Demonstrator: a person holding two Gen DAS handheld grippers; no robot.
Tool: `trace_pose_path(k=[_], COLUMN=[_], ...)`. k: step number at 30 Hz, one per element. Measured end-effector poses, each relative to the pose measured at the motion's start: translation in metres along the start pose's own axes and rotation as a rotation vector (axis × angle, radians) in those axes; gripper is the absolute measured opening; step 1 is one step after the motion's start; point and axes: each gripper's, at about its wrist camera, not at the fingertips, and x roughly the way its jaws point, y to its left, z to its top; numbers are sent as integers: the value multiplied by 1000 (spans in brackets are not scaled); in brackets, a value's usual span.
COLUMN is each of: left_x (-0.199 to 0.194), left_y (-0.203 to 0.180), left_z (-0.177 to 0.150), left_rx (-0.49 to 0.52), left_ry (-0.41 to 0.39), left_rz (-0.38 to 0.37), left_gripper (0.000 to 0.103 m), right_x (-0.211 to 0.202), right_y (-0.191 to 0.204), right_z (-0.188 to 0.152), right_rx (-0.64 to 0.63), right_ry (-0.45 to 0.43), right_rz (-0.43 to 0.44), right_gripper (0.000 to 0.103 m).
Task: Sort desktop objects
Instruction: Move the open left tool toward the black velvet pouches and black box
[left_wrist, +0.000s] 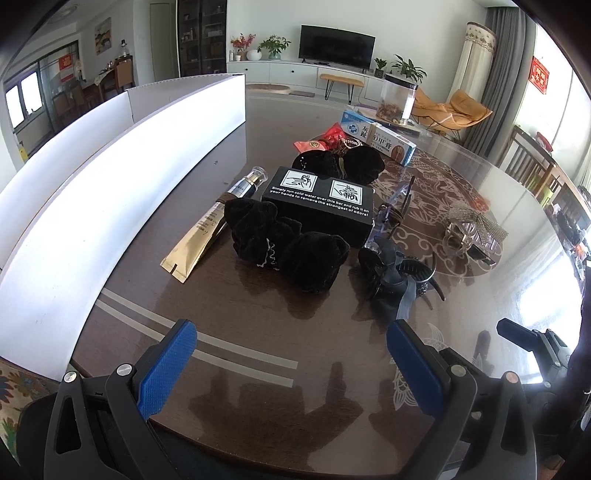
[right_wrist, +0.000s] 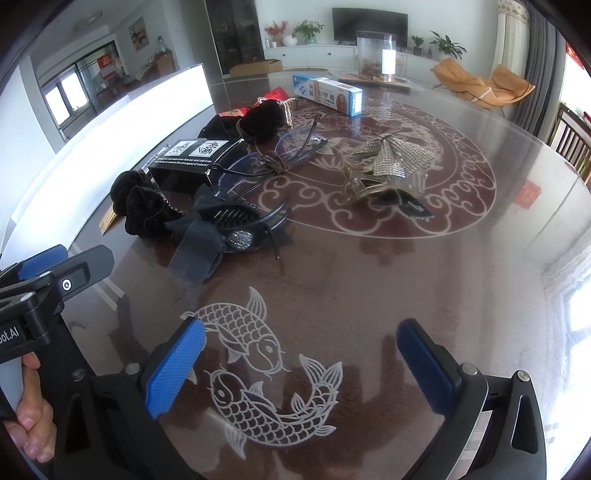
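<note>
On dark glossy table (left_wrist: 480, 206) with pale fish and scroll inlay: cluster of desktop objects, untouched; black box with white printed text (left_wrist: 319, 205) at centre; gold cosmetic tube (left_wrist: 207, 227) just left of it, cap pointing away; black velvet scrunchie (left_wrist: 284, 249) in front of box, touching it; second black scrunchie (left_wrist: 341, 164) behind box; black hair claw with sheer bow (left_wrist: 393, 275) to right of near scrunchie; rhinestone bow clip (right_wrist: 388, 162) well apart to the right; blue-and-white ointment carton (right_wrist: 328, 94) farther back; clear-lens glasses (right_wrist: 280, 155) beside box. Left gripper (left_wrist: 291, 363) released, blue pads spread, nothing between; right gripper (right_wrist: 301, 363) likewise spread wide above fish inlay, empty. White panel (left_wrist: 110, 177) standing along left edge.
</note>
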Motion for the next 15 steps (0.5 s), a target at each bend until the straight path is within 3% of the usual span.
trace_pose_path(k=[8,15], left_x=[13,36], left_y=[-1,1], left_z=[0,2], left_rx=[10,8], left_ry=[74,184], left_rz=[6,-10], left_gripper=[103,103], right_x=[18,21], right_y=[-21,-40], right_z=[11,18], right_rx=[-26,-38], right_ry=[25,3], right_rz=[-74,-70], right_gripper=[103,103])
